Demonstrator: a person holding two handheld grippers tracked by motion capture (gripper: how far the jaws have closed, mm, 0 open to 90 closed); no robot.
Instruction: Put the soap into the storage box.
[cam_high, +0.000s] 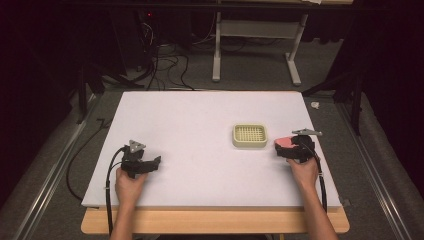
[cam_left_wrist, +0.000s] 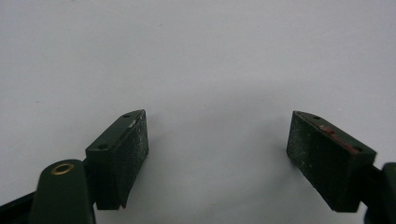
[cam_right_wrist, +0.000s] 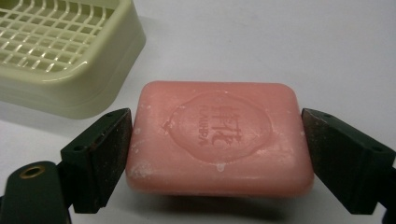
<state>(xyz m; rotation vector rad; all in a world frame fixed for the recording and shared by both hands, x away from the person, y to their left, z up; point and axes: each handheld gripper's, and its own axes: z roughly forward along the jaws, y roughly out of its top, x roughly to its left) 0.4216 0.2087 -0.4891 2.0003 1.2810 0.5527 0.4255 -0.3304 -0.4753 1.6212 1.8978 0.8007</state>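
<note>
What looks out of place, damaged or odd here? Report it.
Little stands out. The pink rectangular soap bar sits between the right gripper jaws, beside the empty pale-green plastic grid soap dish; its edges show whitish scuffs. The left gripper is open over bare white table.

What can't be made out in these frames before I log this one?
- Soap: its underside is hidden in the right gripper view, so lifted or resting on the table is unclear.
- Soap dish: cut off by that view's top and left edges.
- Stamped lettering on the soap: too blurred to read.
- Right gripper: jaws too small in the high view.
</note>
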